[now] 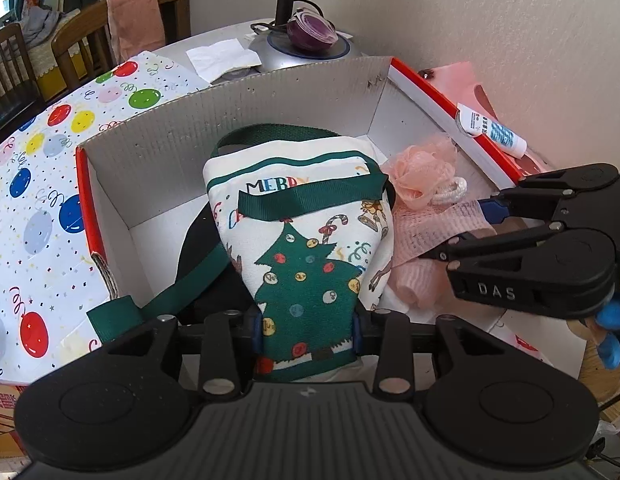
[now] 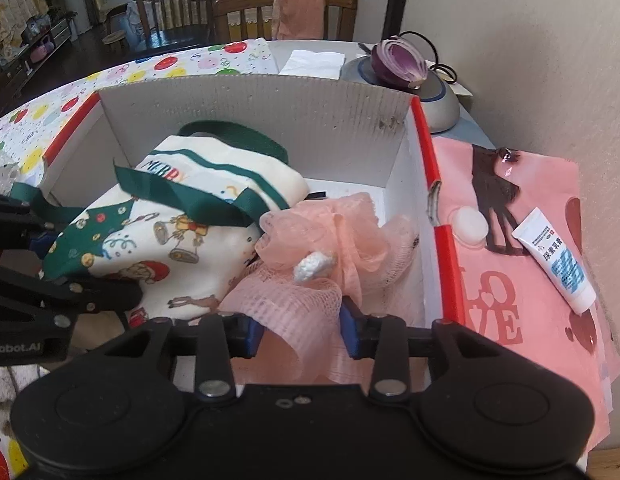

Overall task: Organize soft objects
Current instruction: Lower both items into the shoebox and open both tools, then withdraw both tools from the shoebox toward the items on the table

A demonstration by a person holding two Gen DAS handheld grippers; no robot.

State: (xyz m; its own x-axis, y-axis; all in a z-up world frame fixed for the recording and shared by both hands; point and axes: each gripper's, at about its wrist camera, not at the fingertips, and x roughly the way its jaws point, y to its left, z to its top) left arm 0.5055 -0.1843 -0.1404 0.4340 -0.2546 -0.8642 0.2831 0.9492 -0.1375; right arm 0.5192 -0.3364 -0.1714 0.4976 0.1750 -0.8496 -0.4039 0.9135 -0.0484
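White corrugated card walls, red rims: one open box [image 1: 230, 116] sits on the table, and both grippers are angled steeply down over its near edge. Under its left side lies one balloon-print cloth [image 1: 42, 168]; under its right side, one pink paper sheet [image 2: 530, 300] printed with hearts and "LOVE".

Inside, biggest first: one Christmas tote bag [image 1: 310, 248], cream with a green tree and dark green straps, lying across the left and middle of the box. The left gripper [image 1: 308, 332] has the bag's bottom end between its blue pads, fingers narrow and pressed against the fabric on both sides, so it has hold of the bag. One strap trails over the near-left rim.

To the right, one pink mesh cloth [image 2: 294, 312] is bunched beside the bag, touching it. The right gripper [image 2: 302, 336] has that mesh between its fingers, pads set fairly close with the netting filling the gap; a grip, it looks like. A blue-gloved hand [image 1: 612, 332] shows behind this gripper in the left view.

Just beyond the mesh, one peach bath pouf [image 2: 338, 232] with a white cord loop rests in the box.

Outside: one halved red onion [image 2: 398, 62] on a grey round base, one white tube [image 2: 558, 260] on the pink paper, one white napkin [image 2: 314, 62].
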